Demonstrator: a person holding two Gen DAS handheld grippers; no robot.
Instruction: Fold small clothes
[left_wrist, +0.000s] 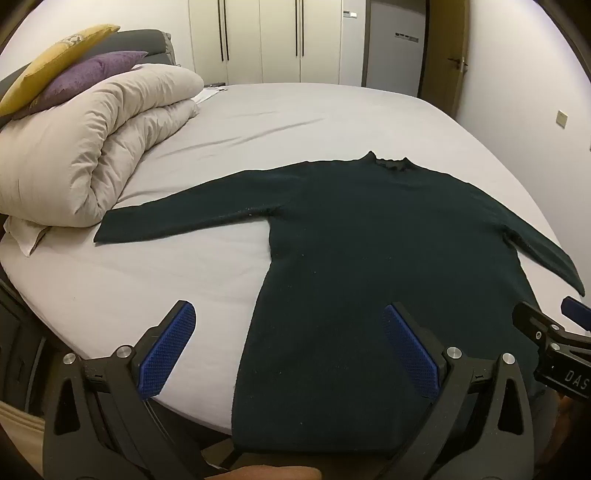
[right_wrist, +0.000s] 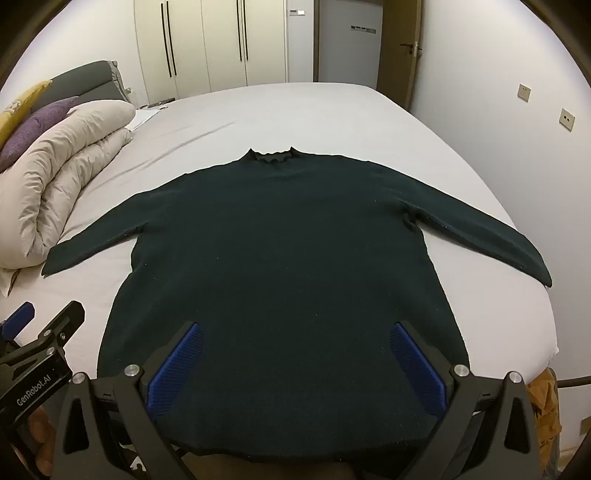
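Observation:
A dark green long-sleeved sweater lies flat on the bed, collar away from me, both sleeves spread out, hem hanging at the near edge. It also shows in the right wrist view. My left gripper is open and empty, over the sweater's lower left side near the hem. My right gripper is open and empty, over the middle of the sweater's lower part. The right gripper's body shows at the right edge of the left wrist view, and the left gripper's at the left edge of the right wrist view.
The bed has a pale grey sheet. A rolled beige duvet with purple and yellow pillows lies at the left. White wardrobes and a door stand behind. A brown bag sits by the bed's right corner.

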